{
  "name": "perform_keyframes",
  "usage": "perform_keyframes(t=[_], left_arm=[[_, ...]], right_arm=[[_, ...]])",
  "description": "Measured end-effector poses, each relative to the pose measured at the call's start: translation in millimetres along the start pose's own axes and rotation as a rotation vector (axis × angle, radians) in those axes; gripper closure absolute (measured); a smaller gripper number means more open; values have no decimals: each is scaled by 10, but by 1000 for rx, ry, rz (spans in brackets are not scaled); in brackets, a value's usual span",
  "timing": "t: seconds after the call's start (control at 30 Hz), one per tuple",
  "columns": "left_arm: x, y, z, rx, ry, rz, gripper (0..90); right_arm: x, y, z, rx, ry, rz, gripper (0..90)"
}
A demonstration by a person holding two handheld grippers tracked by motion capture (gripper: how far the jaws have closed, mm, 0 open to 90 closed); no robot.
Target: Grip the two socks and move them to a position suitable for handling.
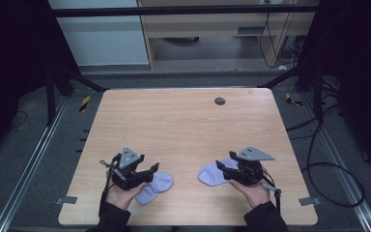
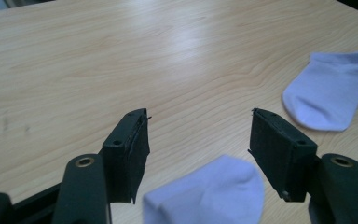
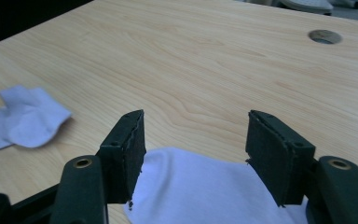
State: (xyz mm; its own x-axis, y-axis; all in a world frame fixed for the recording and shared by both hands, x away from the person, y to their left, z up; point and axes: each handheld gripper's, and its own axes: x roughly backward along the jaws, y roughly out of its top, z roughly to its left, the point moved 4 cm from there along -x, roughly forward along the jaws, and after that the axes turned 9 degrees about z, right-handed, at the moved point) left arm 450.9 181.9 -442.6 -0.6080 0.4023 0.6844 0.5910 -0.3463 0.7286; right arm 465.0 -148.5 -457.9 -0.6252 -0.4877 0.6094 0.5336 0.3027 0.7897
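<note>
High view shows a pale wooden table with two small lavender ankle socks lying flat near its lower edge, one in the lower left of centre and one in the lower right of centre, well apart from each other. The left sock lies just beside the left gripper, which a hand holds low over it; the right sock lies just beside the right gripper, part of it hidden under the tool

Left gripper view has the jaws spread wide with nothing between them, and the rounded toe of the left sock sits at the bottom centre of the frame, just below and between the jaw tips. The right sock lies at the right edge of that frame

Right gripper view likewise has the jaws wide and empty, with the right sock spread across the bottom centre beneath the gap, while the left sock lies at the left edge

Each tool seems aimed at its own sock so that both can be picked up at once, probably to bring the pair together. Neither sock is pinched yet; each gripper would likely need to dip down before closing on the cloth
</note>
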Motion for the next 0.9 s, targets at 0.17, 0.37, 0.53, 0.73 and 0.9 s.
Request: perform_keyframes(t=[0.17,0.37,0.53,0.73,0.9], left_arm=[[105,-197,181,39,21,2,369],[164,-426,331,79,36,22,375],[151,-559,360,83,38,55,387],[65,-707,374,76,40,114,414],[18,-754,334,54,37,139,438]], right_arm=[[-98,91,197,28,43,6,399],[-229,140,397,66,79,32,435],[-362,162,606,99,121,57,459],[-489,179,817,125,161,74,494],[-617,166,1020,159,194,102,517]])
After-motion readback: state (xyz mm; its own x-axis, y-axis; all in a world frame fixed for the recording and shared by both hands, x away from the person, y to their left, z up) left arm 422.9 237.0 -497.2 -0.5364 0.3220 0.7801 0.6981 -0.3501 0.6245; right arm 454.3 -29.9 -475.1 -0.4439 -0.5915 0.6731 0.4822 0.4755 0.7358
